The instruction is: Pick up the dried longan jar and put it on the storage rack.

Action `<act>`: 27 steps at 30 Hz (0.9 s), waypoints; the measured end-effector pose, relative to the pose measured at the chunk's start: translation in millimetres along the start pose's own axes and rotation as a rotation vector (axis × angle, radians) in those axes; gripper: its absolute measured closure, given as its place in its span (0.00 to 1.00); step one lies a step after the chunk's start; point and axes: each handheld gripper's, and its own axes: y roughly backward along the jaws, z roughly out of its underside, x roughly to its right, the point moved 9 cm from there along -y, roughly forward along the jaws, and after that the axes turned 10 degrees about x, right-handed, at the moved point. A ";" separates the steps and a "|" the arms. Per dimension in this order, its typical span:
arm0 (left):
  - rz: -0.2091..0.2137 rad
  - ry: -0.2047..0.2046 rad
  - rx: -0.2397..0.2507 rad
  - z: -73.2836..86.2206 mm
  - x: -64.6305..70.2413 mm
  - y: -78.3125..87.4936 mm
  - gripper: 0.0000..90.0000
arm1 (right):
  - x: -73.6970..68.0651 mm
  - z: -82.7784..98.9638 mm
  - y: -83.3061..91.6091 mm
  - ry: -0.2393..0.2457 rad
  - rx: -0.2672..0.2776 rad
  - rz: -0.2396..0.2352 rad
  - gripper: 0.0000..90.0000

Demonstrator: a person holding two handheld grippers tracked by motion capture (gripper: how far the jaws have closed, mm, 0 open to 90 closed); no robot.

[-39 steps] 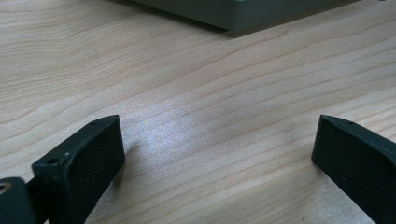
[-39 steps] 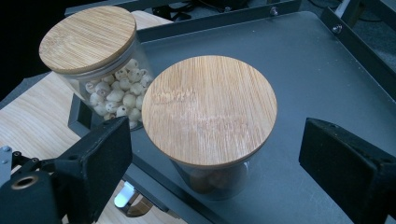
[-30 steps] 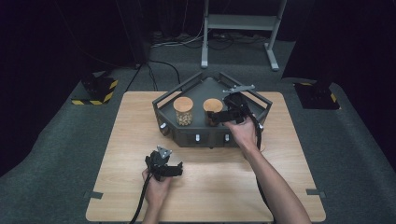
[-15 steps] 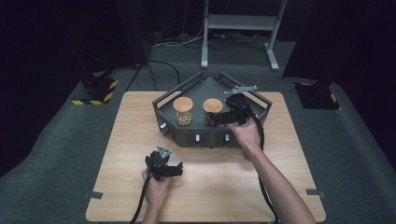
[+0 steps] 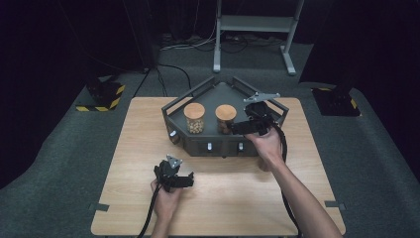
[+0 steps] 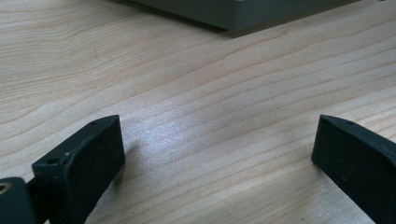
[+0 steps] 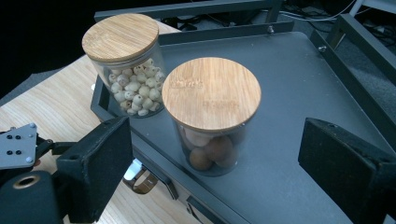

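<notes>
Right gripper view, jar (image 7: 211, 116) upright, lid up, between parted right tongs (image 7: 219, 163).

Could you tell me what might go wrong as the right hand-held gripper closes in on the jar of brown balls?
1. The jar of brown balls stands close beside the jar of pale beads; a jaw of the open right hand-held gripper could nudge the neighbour.
2. The bamboo lid overhangs the glass, so a high grip might catch only the lid.
3. The tray's rail may block the jaw on that side.
</notes>
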 end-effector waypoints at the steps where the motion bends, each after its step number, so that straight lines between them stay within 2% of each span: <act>1: 0.000 -0.001 -0.001 -0.1 -0.1 0.1 0.03 | 1.1 0.4 1.6 -0.003 0.003 -0.001 0.11; 17: 0.000 0.000 0.000 0.0 0.0 0.0 0.03 | 13.6 14.4 18.9 -0.031 0.029 0.003 0.11; 27: 0.000 0.000 0.000 0.0 0.0 0.0 0.03 | 19.0 23.9 22.7 -0.037 0.030 0.014 0.11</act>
